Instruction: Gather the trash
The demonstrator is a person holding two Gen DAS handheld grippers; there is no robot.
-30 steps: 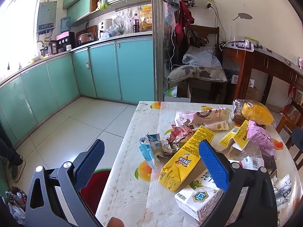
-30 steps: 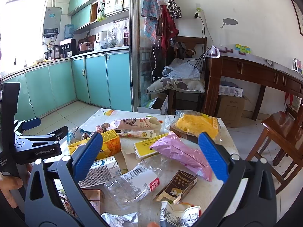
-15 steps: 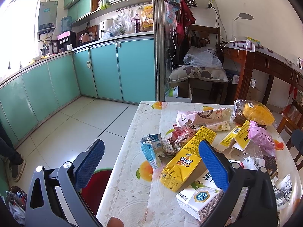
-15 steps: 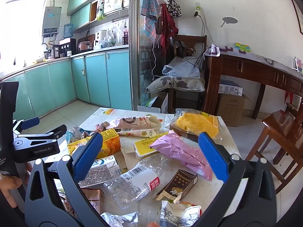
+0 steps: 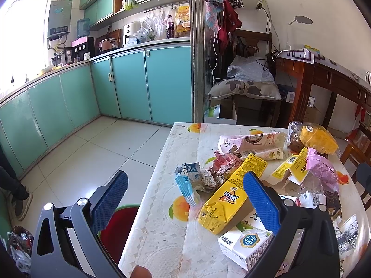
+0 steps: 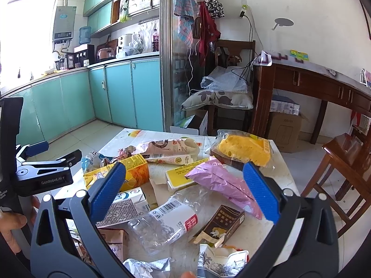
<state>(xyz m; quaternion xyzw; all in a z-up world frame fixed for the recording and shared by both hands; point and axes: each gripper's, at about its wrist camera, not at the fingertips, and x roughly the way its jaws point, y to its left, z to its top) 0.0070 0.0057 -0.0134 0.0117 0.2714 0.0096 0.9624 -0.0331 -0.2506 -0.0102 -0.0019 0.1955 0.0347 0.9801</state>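
Both pairs of fingers [image 5: 185,199] [image 6: 185,190] stay spread and empty; nothing has shifted, yellow carton [image 5: 229,197] at twelve o'clock, uncollected.

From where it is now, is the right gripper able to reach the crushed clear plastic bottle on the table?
Probably yes. The right gripper is open and empty, and the crushed plastic bottle lies between its fingers, on top of the litter with nothing over it. The brown carton lies close beside it.
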